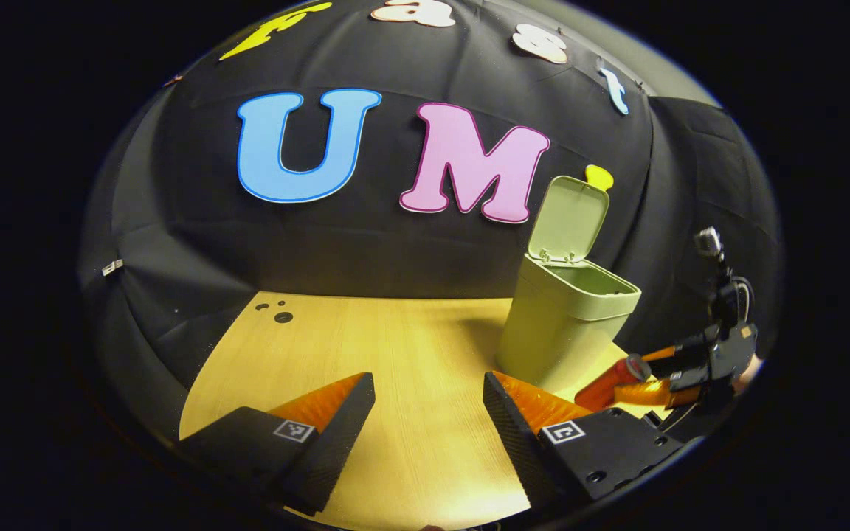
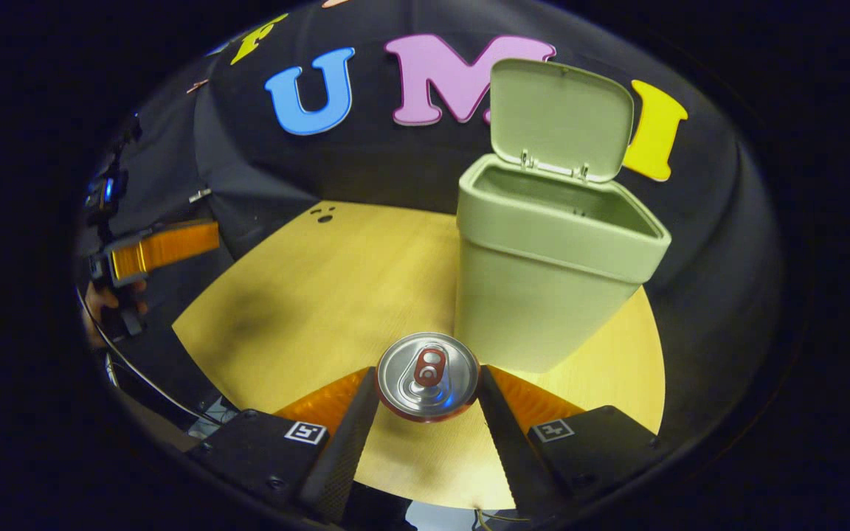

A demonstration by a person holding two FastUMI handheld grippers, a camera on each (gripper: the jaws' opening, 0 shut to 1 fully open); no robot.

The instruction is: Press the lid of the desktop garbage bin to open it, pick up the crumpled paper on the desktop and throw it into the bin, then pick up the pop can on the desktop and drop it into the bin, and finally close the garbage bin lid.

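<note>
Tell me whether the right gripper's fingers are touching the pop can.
Touching. In the right gripper view, the pop can sits between the right gripper, with both fingers pressed against its sides and no gap visible.

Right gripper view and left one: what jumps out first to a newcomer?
The green bin stands on the wooden desktop with its lid flipped up. The right hand-held gripper clamps a pop can just short of the bin. The left hand-held gripper is open, holding nothing.
</note>
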